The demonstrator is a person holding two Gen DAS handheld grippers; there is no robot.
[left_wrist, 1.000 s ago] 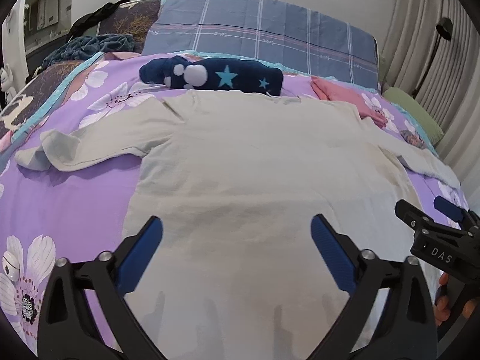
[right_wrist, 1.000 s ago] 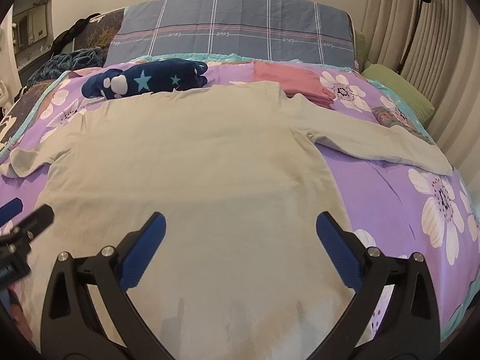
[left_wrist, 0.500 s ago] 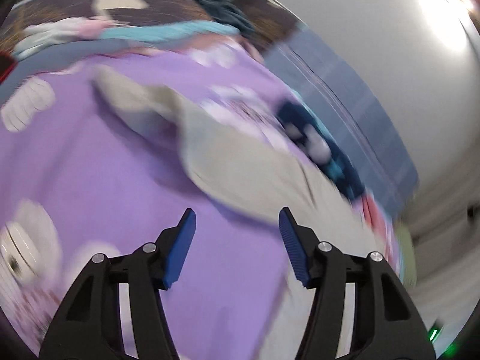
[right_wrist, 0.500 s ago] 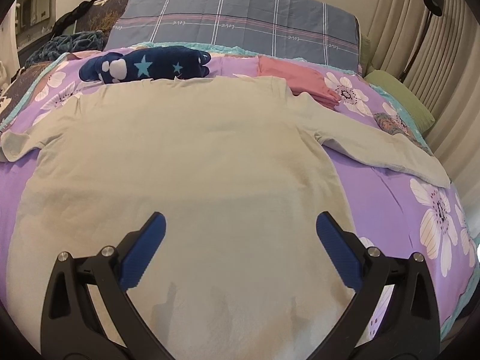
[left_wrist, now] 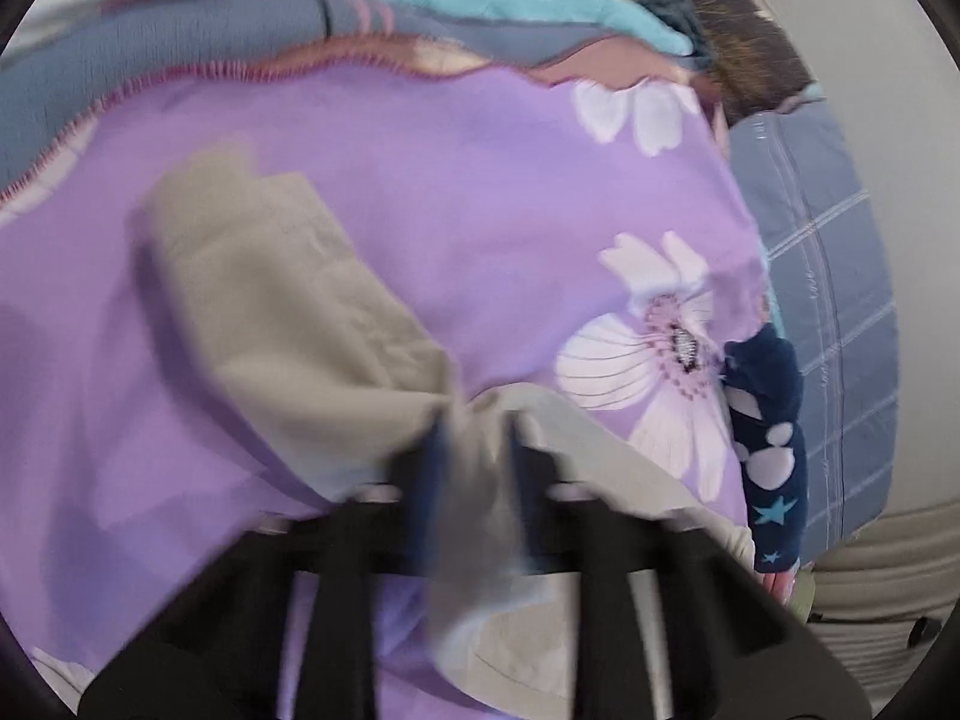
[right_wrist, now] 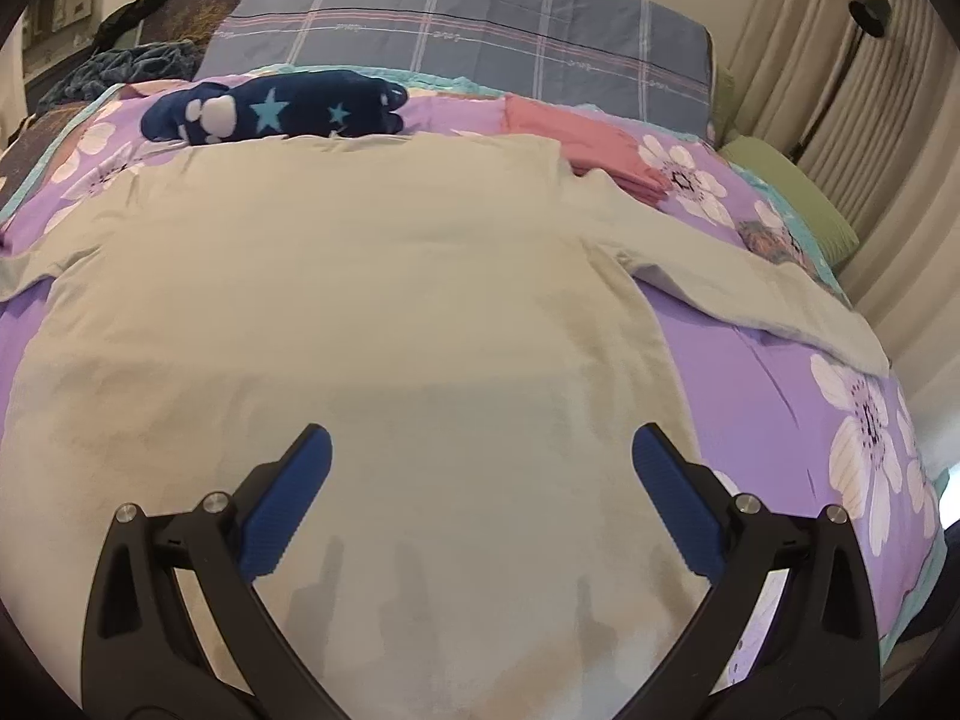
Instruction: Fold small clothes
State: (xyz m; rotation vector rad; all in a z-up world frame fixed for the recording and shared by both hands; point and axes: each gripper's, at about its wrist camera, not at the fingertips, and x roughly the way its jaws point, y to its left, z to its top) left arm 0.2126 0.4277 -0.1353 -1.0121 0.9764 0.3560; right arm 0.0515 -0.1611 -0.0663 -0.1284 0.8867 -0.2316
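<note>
A beige long-sleeved shirt (right_wrist: 360, 312) lies flat on the purple flowered bedspread (right_wrist: 780, 396), its right sleeve (right_wrist: 750, 282) stretched out to the right. My right gripper (right_wrist: 480, 480) is open and empty above the shirt's lower body. In the blurred left wrist view the shirt's left sleeve (left_wrist: 282, 312) lies on the bedspread (left_wrist: 450, 192). My left gripper (left_wrist: 477, 450) has its jaws closed in on a bunch of the sleeve fabric near the shoulder.
A navy star-patterned folded garment (right_wrist: 276, 105) and a pink folded garment (right_wrist: 576, 138) lie beyond the shirt's collar. A grey checked pillow (right_wrist: 468, 18) stands at the head of the bed. Curtains (right_wrist: 840, 90) and a lamp (right_wrist: 870, 3) are at right.
My left gripper swung left to the sleeve, dropped onto it and closed on the fabric. My right gripper stayed open and moved slightly closer over the shirt body.
</note>
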